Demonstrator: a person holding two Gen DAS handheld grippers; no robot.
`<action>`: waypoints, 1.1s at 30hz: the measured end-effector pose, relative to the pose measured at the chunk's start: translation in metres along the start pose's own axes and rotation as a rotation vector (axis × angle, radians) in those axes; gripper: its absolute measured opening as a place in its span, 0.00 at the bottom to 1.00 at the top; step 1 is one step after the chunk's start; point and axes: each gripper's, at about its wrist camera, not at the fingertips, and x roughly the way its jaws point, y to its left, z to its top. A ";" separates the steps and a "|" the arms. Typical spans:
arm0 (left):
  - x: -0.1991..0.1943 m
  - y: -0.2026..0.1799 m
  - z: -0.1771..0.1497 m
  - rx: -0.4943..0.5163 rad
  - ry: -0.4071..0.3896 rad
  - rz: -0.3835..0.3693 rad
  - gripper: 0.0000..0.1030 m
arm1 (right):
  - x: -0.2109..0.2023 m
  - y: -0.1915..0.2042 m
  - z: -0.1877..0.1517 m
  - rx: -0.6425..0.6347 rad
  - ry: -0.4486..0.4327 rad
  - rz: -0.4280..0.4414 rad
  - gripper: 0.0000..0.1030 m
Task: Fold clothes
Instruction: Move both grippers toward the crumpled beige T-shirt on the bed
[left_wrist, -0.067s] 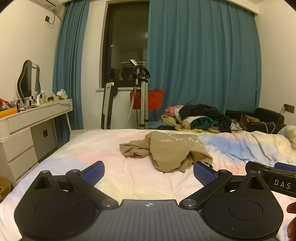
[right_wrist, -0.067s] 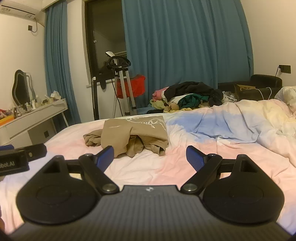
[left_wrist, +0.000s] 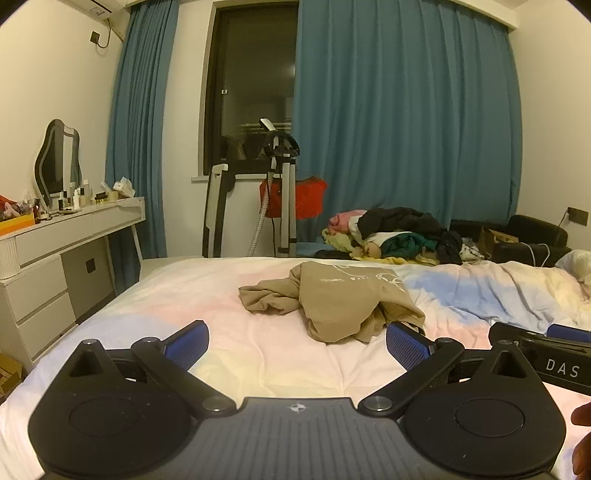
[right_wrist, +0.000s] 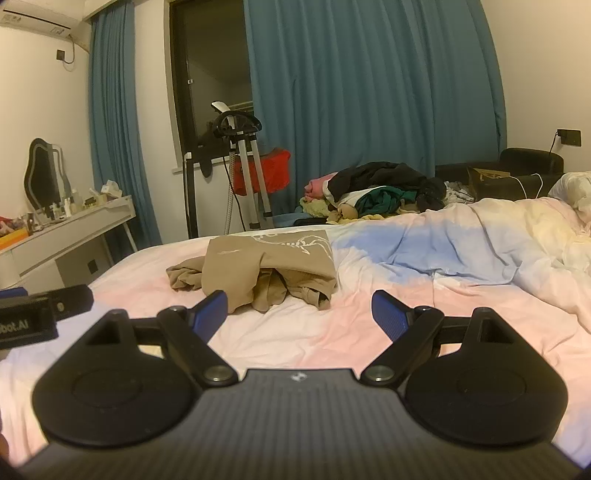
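A crumpled tan shirt (left_wrist: 332, 302) with a white print lies on the bed (left_wrist: 258, 354), in the middle; it also shows in the right wrist view (right_wrist: 266, 266). My left gripper (left_wrist: 297, 343) is open and empty, held above the bed in front of the shirt. My right gripper (right_wrist: 299, 314) is open and empty, just short of the shirt's near edge. The right gripper's body (left_wrist: 546, 354) shows at the right of the left view; the left gripper's body (right_wrist: 37, 310) shows at the left of the right view.
A pile of mixed clothes (left_wrist: 399, 232) lies beyond the bed's far edge. A garment steamer stand (left_wrist: 280, 192) stands by the window. A white dresser (left_wrist: 55, 258) with a mirror is at left. A rumpled duvet (right_wrist: 480, 251) covers the bed's right side.
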 end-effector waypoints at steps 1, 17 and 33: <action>0.000 -0.001 0.000 0.006 -0.006 0.003 1.00 | 0.000 0.000 0.000 0.000 -0.001 -0.001 0.84; 0.002 -0.003 -0.006 -0.011 -0.010 0.019 1.00 | 0.004 -0.004 0.000 0.018 -0.020 -0.003 0.84; 0.001 0.003 -0.012 0.038 0.016 0.052 1.00 | -0.015 -0.006 0.004 0.105 -0.039 0.020 0.84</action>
